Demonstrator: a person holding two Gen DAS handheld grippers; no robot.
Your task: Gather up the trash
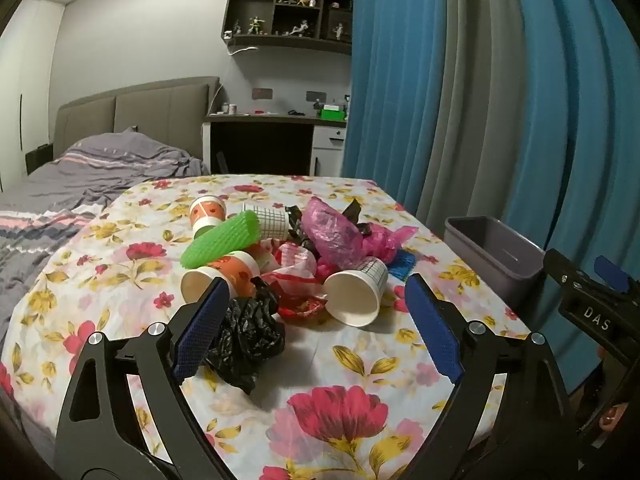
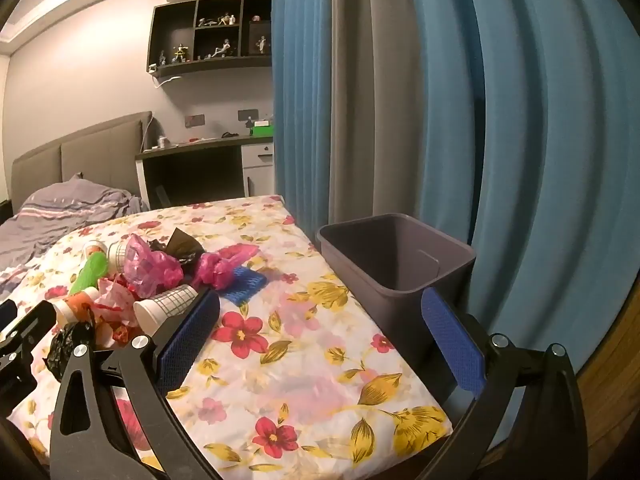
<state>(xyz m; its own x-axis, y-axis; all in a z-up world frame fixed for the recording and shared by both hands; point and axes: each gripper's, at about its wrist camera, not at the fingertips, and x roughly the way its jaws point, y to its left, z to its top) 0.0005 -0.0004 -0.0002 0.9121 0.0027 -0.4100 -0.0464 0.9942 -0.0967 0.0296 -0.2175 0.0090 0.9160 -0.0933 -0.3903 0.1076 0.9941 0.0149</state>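
Observation:
A heap of trash lies on the flowered table: a crumpled black bag, a checked paper cup on its side, an orange cup, a green foam sleeve, a pink bag and a red-white wrapper. My left gripper hovers open just before the heap, nothing between its pads. My right gripper is open over the table's right side, with the pile to its left and the grey bin ahead on its right. A blue foam net lies near the bin.
The bin stands off the table's right edge against blue and grey curtains. A bed lies left, a desk and a wall shelf behind. The right gripper's body shows at the left wrist view's right edge.

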